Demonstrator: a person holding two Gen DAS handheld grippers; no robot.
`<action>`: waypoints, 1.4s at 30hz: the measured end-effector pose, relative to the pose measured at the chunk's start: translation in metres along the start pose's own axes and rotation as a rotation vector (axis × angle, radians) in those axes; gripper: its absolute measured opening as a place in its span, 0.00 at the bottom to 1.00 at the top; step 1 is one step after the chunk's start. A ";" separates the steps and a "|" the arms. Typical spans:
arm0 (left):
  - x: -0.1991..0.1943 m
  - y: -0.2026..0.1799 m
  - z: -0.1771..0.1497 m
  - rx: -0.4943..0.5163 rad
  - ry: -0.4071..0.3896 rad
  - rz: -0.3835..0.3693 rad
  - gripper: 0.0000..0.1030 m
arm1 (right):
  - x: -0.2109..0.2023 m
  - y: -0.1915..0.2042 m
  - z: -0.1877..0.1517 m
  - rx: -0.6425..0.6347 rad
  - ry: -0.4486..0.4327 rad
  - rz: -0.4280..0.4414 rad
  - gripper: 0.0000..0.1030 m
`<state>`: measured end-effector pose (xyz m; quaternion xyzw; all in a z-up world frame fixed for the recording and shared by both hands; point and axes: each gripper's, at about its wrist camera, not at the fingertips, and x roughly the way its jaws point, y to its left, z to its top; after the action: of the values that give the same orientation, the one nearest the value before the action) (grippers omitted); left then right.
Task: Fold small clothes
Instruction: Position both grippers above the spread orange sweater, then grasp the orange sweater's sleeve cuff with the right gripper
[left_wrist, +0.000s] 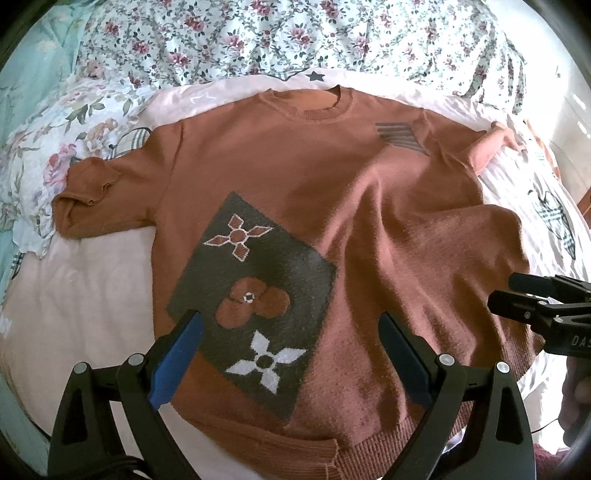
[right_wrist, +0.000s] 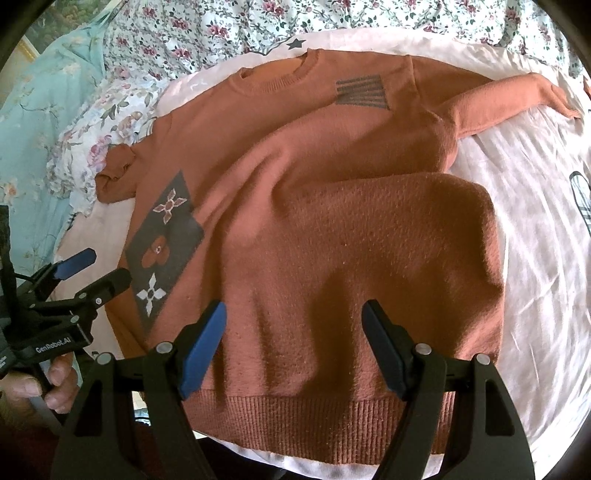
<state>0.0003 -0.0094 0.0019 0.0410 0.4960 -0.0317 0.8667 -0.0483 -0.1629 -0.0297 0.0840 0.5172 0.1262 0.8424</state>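
Rust-orange knitted sweater (left_wrist: 369, 206) spread front-up on a pale pink sheet (left_wrist: 74, 295), neckline at the far side, ribbed hem (right_wrist: 314, 417) nearest the cameras. Long axis running straight away from both grippers, hem to collar. Left gripper (left_wrist: 291, 343) hovering over the dark patch with flower motifs (left_wrist: 255, 306), blue-padded jaws wide apart, nothing between them. Right gripper (right_wrist: 295, 343) likewise spread wide and empty, poised just above the hem on the plain half of the garment. Right gripper nearer the raised hump of fabric (right_wrist: 424, 221); left gripper nearer the short bunched sleeve (left_wrist: 88, 195). Opposite sleeve (right_wrist: 517, 96) stretched outward toward the far right. Floral bedding (left_wrist: 258, 37) crumpled beyond the collar. Back of the sweater hidden; hem corners partly covered by the gripper frames; contact with the cloth not discernible.
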 end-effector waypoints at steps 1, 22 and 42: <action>0.000 0.000 0.000 0.001 0.001 0.000 0.93 | 0.000 0.000 0.000 0.000 0.000 0.000 0.74; 0.013 -0.002 0.016 -0.028 0.021 -0.034 0.94 | -0.012 -0.020 0.017 0.045 -0.026 0.028 0.74; 0.075 -0.015 0.080 -0.087 0.134 -0.019 0.94 | -0.063 -0.311 0.133 0.587 -0.250 -0.148 0.56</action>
<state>0.1048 -0.0338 -0.0228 0.0006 0.5543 -0.0156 0.8322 0.0825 -0.4802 -0.0009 0.3002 0.4287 -0.1013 0.8461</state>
